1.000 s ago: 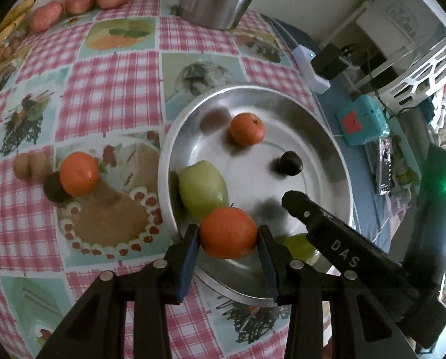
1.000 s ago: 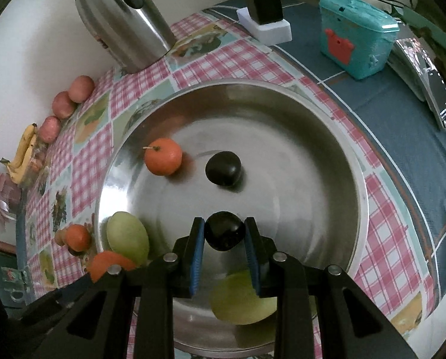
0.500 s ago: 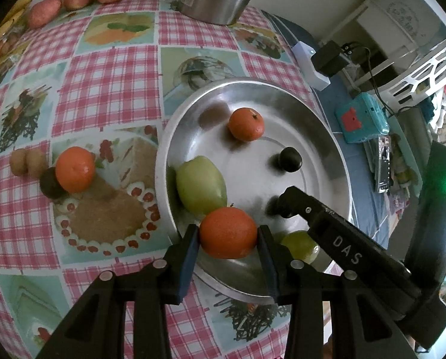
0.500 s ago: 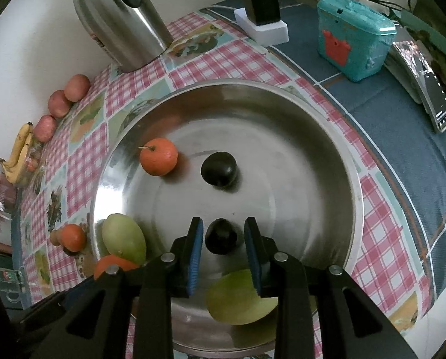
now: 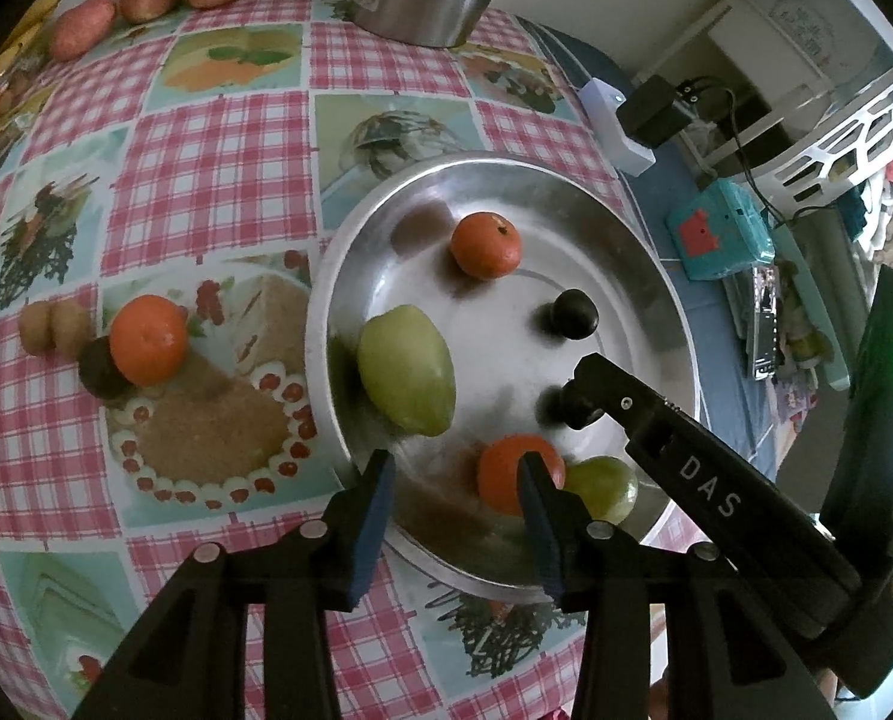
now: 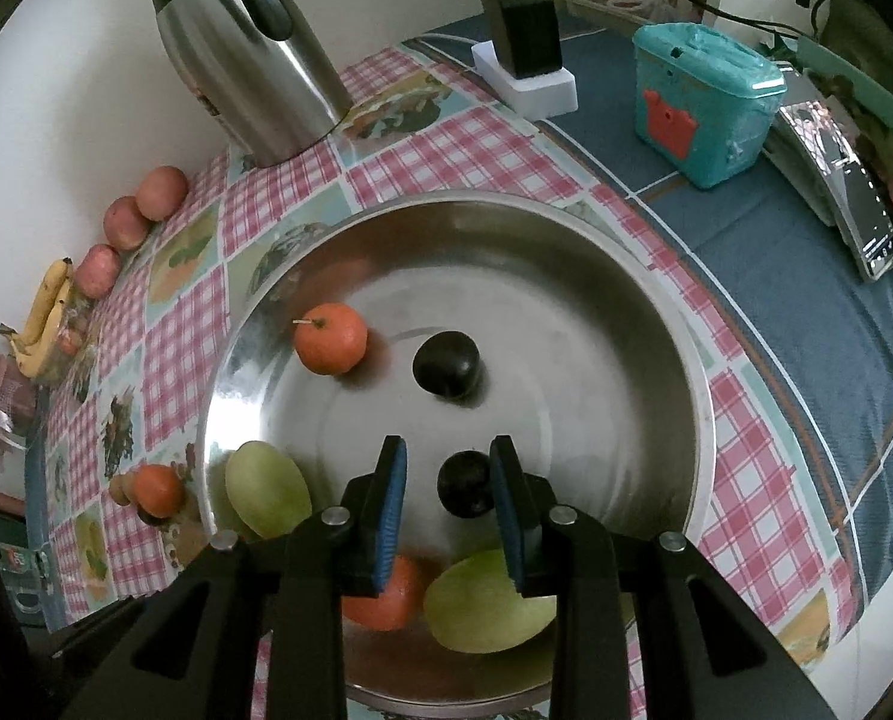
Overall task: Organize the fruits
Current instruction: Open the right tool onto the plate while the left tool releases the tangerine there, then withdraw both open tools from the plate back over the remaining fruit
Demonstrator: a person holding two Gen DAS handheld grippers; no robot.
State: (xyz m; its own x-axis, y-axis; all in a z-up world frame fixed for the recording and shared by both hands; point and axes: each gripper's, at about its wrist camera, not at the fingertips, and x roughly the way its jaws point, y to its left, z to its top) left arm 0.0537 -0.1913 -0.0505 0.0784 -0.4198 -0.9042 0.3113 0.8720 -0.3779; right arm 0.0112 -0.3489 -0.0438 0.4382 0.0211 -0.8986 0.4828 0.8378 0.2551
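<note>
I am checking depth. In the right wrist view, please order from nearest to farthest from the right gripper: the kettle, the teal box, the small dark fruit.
1. Small dark fruit, between the right gripper fingers.
2. Teal box, upper right.
3. Kettle, upper left; close to the box in distance.

Dim, soft indoor light. The steel tray (image 6: 674, 324) shows dull glare and blurred reflections. Fruits cast soft shadows. Fisheye distortion bends the tabletop's (image 5: 206, 138) edges; corners fall to black.
</note>
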